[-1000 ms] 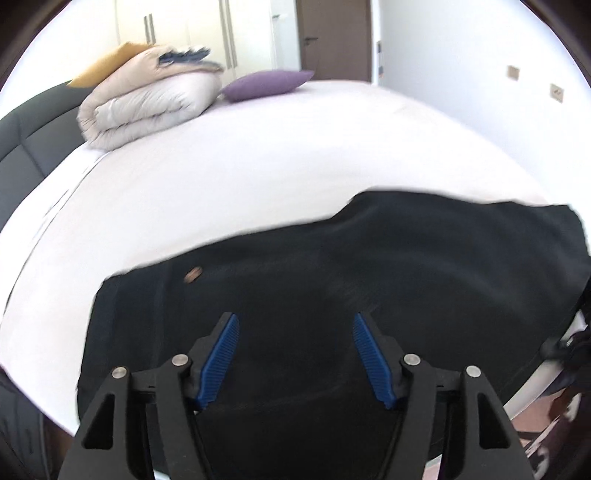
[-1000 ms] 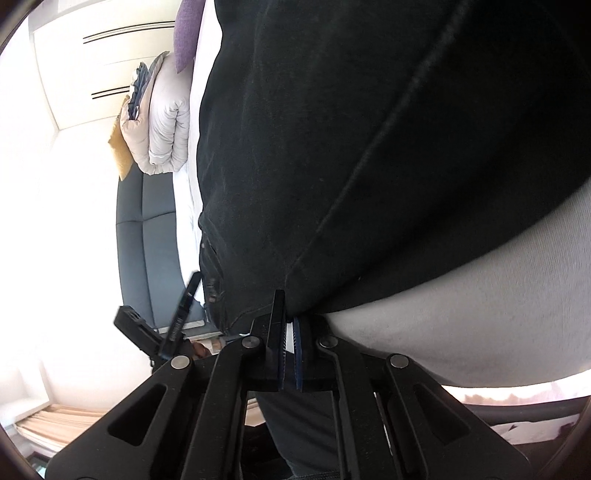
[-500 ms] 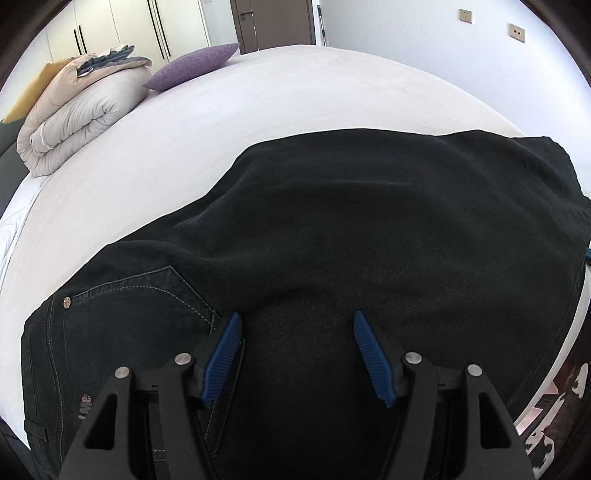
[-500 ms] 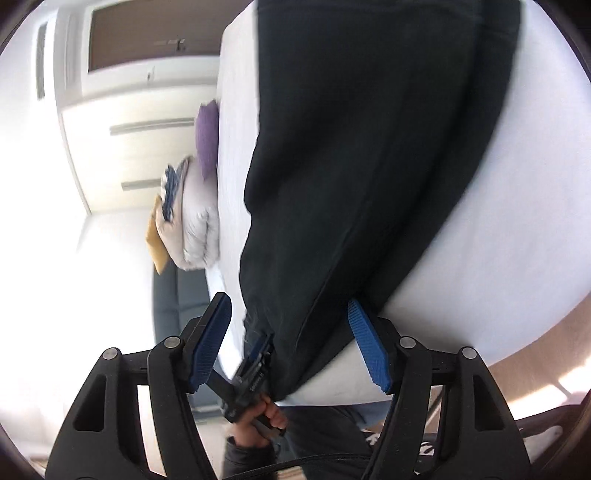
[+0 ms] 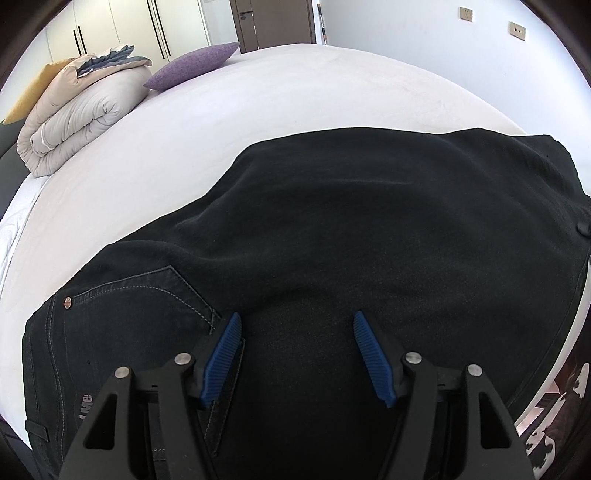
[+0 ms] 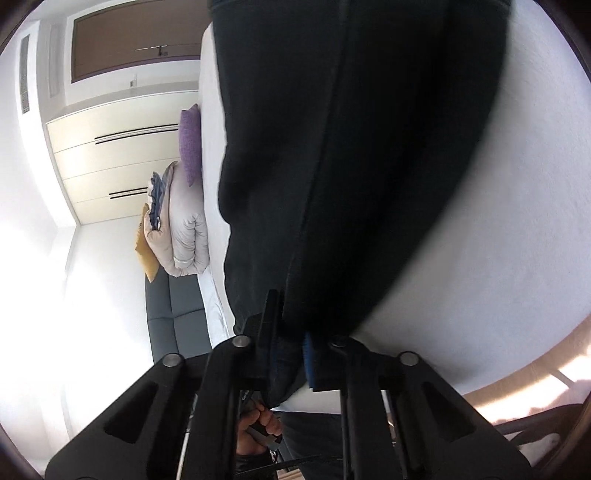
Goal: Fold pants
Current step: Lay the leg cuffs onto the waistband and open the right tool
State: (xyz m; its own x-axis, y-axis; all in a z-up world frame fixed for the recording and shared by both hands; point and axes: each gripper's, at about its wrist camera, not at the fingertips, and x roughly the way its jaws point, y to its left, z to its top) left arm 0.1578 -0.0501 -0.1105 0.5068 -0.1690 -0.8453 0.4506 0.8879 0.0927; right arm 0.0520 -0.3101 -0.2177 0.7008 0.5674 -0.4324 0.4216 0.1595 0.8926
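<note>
Home bedroom. Evidence: large bed with white sheet filling most of the left wrist view; rolled beige duvet stacked at its head with a mustard cushion behind it and a purple pillow beside it. Dark padded headboard visible in the right wrist view. White built-in wardrobe doors with long dark handles along the far wall, brown interior door next to them, wall sockets on the white wall.
</note>
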